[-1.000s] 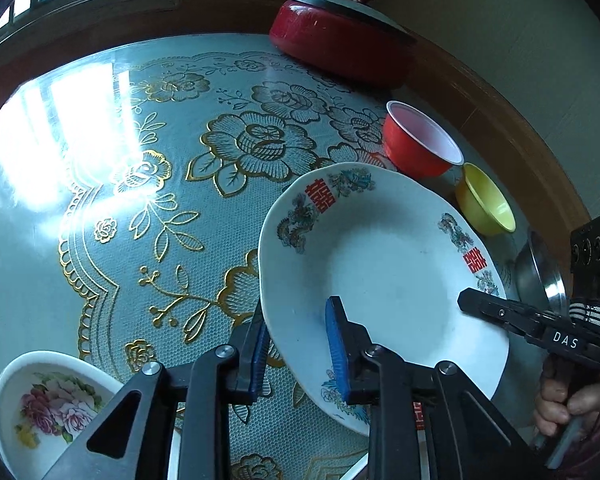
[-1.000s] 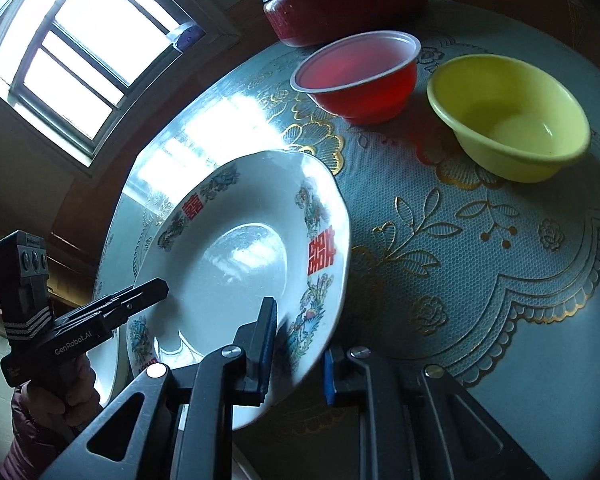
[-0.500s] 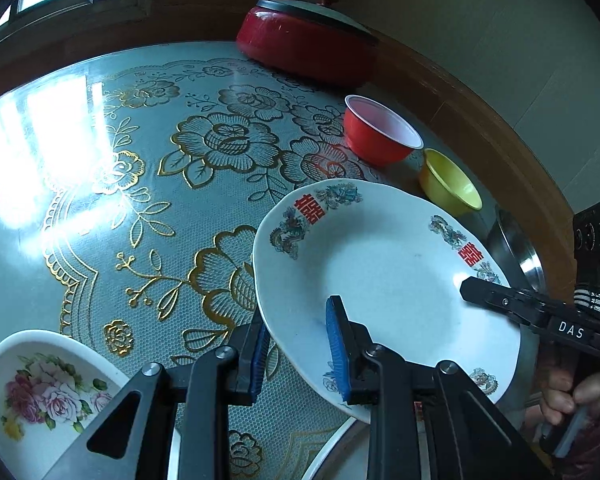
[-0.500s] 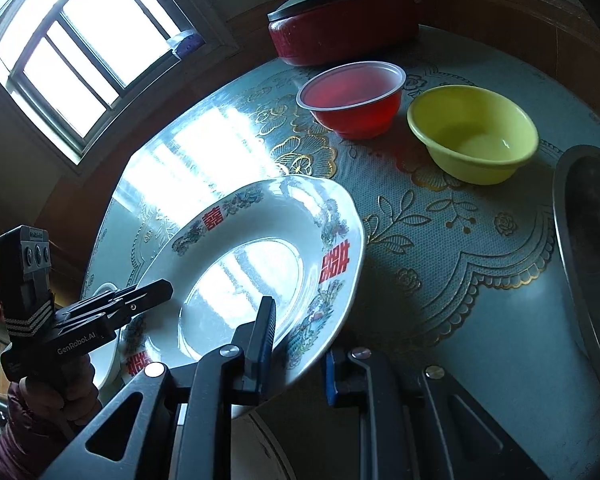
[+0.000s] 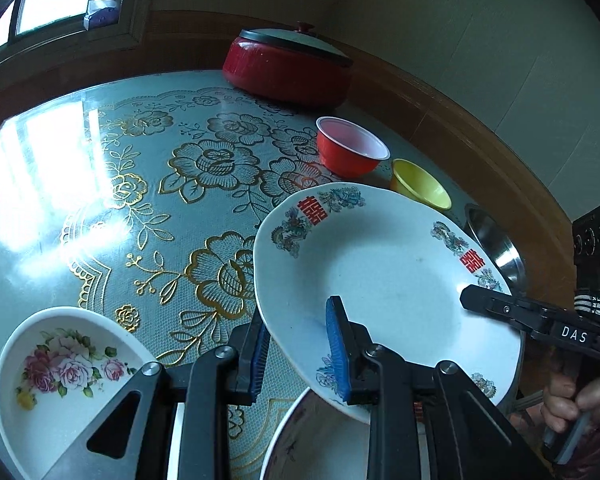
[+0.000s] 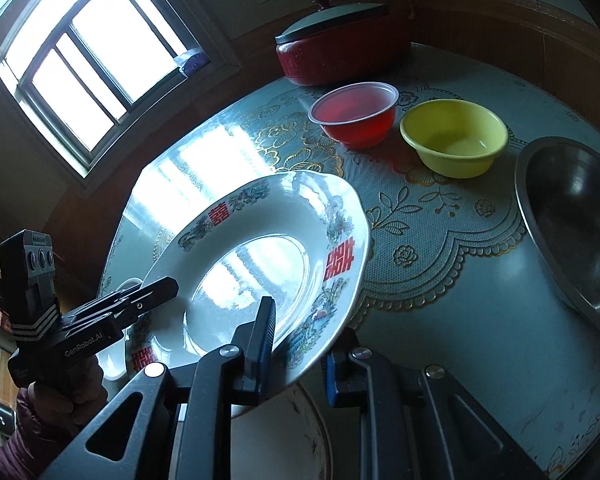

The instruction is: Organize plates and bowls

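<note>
A white plate (image 5: 384, 276) with red characters and flower prints on its rim hangs tilted above the table, held from two sides. My left gripper (image 5: 298, 346) is shut on its near rim, one blue pad above and one below. My right gripper (image 6: 300, 350) is shut on the opposite rim, and it shows in the left wrist view as the right gripper (image 5: 486, 302) at the plate's right edge. The left gripper (image 6: 156, 292) also appears at the plate's left edge in the right wrist view. Directly below the held plate lies another pale dish (image 5: 320, 440).
On the lace-covered round table (image 5: 148, 184) stand a white rose-print bowl (image 5: 60, 368), a red plastic bowl (image 5: 352, 152), a yellow bowl (image 6: 454, 136), a steel bowl (image 6: 572, 224) and a lidded red pot (image 5: 288, 64). A wall and window stand behind.
Both grippers have risen and drawn back with the plate between them. The steel bowl and the pale dish under the plate have come into view.
</note>
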The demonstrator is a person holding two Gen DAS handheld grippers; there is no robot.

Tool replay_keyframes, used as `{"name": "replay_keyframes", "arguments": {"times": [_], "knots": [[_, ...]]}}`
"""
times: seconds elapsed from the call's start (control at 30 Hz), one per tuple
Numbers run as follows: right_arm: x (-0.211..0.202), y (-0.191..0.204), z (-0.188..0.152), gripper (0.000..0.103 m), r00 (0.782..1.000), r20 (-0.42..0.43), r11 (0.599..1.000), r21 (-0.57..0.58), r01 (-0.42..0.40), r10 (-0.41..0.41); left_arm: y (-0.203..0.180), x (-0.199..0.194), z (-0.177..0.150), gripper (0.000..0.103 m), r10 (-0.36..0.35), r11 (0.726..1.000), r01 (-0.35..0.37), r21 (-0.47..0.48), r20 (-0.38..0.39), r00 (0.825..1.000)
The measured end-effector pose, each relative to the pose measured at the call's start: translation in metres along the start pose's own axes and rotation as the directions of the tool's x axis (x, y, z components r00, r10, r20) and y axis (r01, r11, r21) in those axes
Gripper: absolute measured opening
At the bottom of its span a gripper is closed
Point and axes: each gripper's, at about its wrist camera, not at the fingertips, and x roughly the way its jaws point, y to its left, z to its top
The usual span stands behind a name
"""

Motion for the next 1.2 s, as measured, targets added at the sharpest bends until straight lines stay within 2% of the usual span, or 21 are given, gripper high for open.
{"name": "replay_keyframes", "arguments": {"times": [0.27,0.5,0.8,1.2], "knots": [[-0.028,0.013,-0.031,0.019,0.999,0.035,1.000,-0.012,0.000,0.001,-0.009,-0.037,-0.028,0.028,-0.040,0.999,0.040,0.006,0.023,0.999],[-0.033,0.017,-0.062,0.019,0.999,0.039,0.999,0.025,-0.030,0.029,-0.012,-0.062,-0.059,0.028,-0.070,0.997,0.070,0.010,0.018,0.997],[-0.037,0.023,-0.096,0.019,0.999,0.029,0.998,0.057,-0.027,0.026,-0.014,-0.076,-0.092,0.028,-0.107,0.994,0.108,0.017,-0.026,0.994],[-0.047,0.028,-0.127,0.020,0.998,0.044,0.996,0.085,0.035,-0.039,-0.019,-0.076,-0.113,0.029,-0.140,0.988,0.144,0.057,-0.070,0.988]]}}
